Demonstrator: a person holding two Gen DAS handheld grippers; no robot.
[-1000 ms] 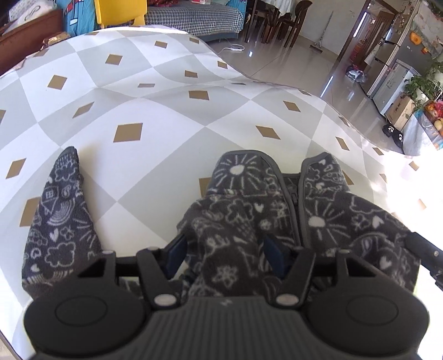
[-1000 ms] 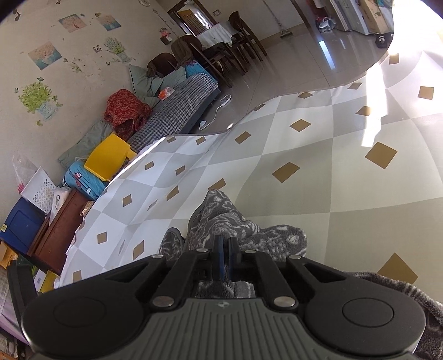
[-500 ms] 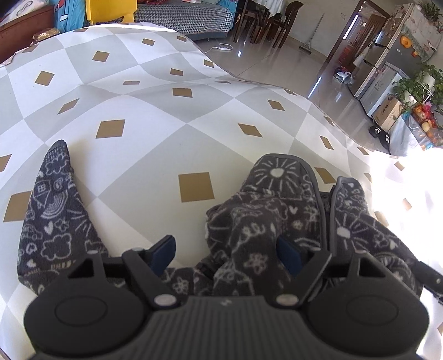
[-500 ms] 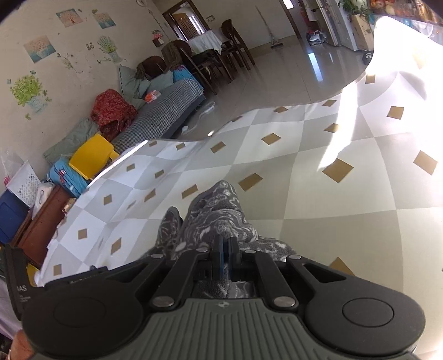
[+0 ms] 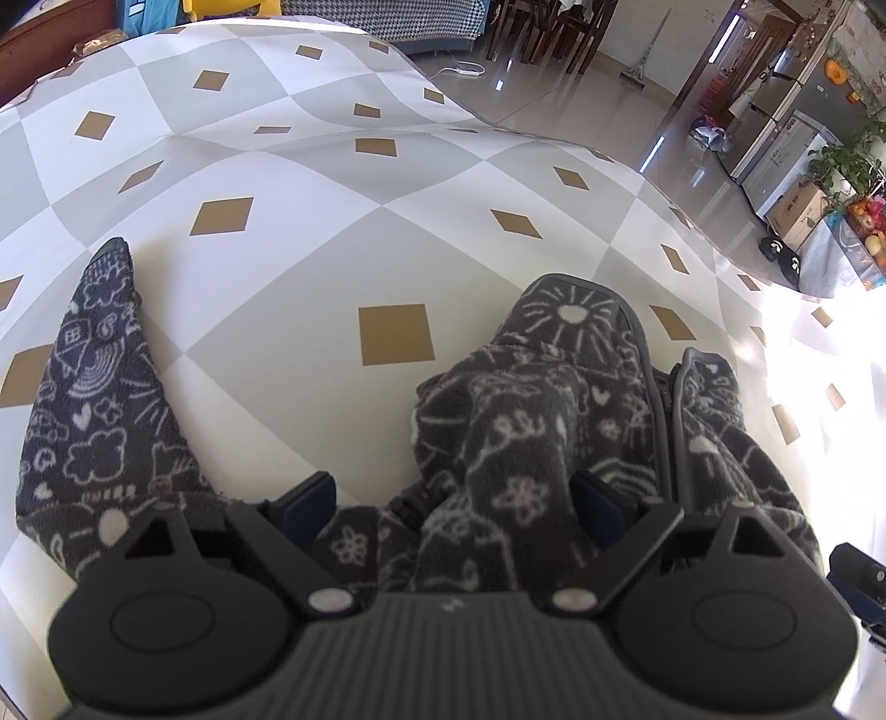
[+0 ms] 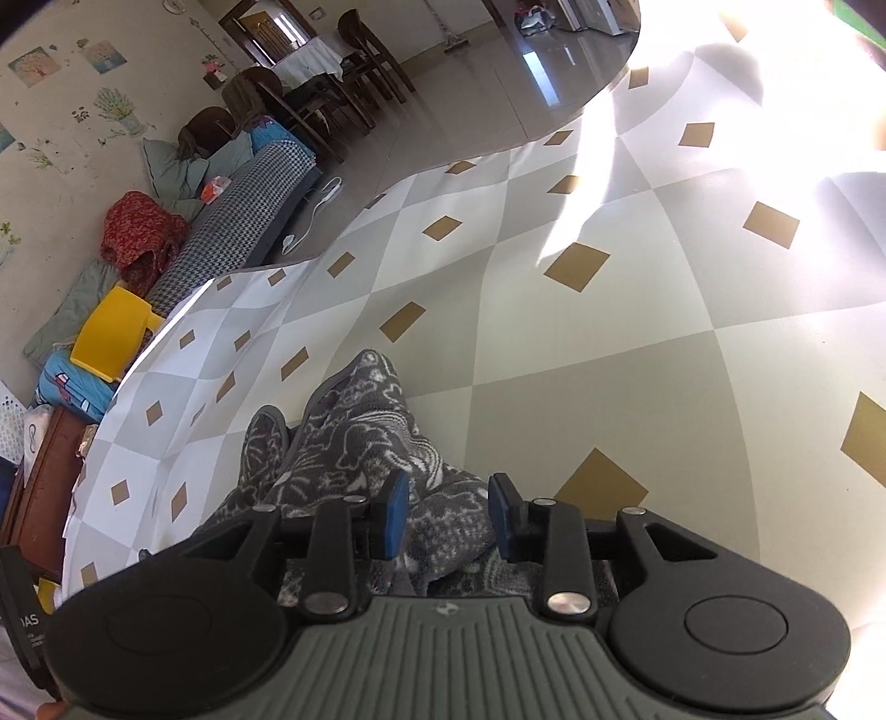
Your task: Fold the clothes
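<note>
place: home, living-dining room | evidence: dining chairs (image 6: 360, 72), houndstooth sofa (image 6: 238, 221), wall stickers (image 6: 119, 108), probably fridges (image 5: 786, 127) (glare-washed) | worktop (image 5: 343, 260): diamond-patterned cloth

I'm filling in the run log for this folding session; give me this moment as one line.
task: fold clothes | left gripper: open, over patterned fleece garment | right gripper: open, over same garment | garment: bunched on checked tablecloth, fold unfinished

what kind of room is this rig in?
Most likely a home's open living and dining room. Dining chairs stand round a table at the back, a houndstooth-covered sofa lines the wall, and a fridge stands at the far right. The garment lies on a diamond-patterned cloth.
</note>
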